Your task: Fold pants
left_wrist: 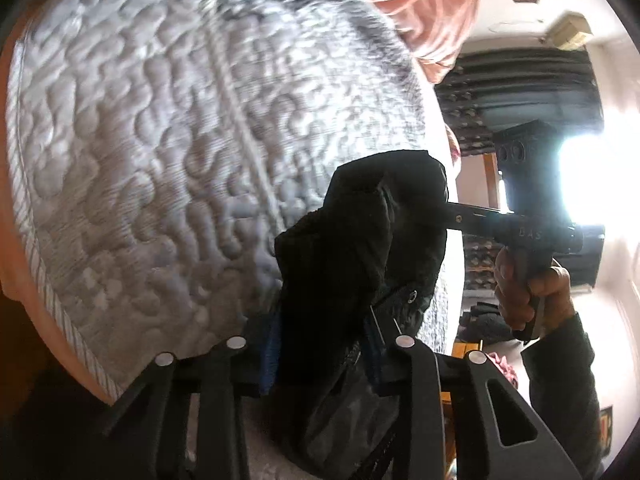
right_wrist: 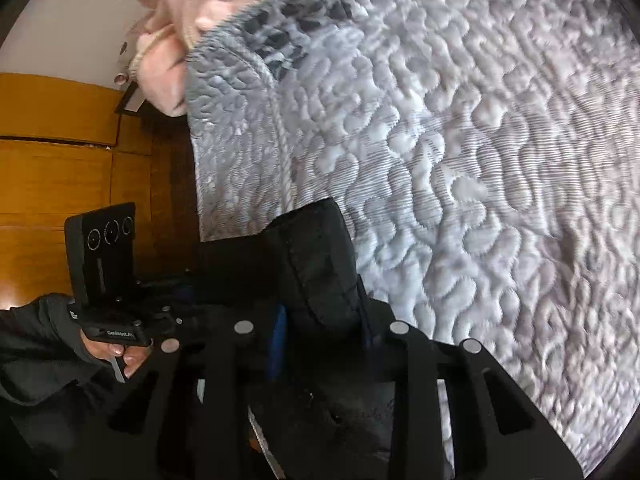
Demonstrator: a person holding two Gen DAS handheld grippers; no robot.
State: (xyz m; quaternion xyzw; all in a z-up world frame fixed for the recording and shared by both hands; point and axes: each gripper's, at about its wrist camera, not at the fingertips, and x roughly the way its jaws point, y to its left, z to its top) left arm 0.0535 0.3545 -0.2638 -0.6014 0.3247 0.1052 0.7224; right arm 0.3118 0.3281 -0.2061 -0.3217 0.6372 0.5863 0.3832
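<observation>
Between the fingers of the left gripper [left_wrist: 320, 360] hangs a bunch of black pants [left_wrist: 360, 240], the jaws pinched on the cloth; ahead and to its right, the right gripper [left_wrist: 452, 210] bites the same bundle from the side, a hand [left_wrist: 528, 288] on its grip; the quilt [left_wrist: 160, 140] spreads beyond and to the left, with a pink blanket [left_wrist: 424, 8] at its far edge. Seen from the right wrist, the right gripper [right_wrist: 320, 344] is likewise clamped on the pants [right_wrist: 316, 256]; the left gripper [right_wrist: 176, 292] sits just to its left, handle in a hand [right_wrist: 116, 354]; wood panels [right_wrist: 56, 184] stand further left, the quilt [right_wrist: 480, 160] ahead and to the right.
</observation>
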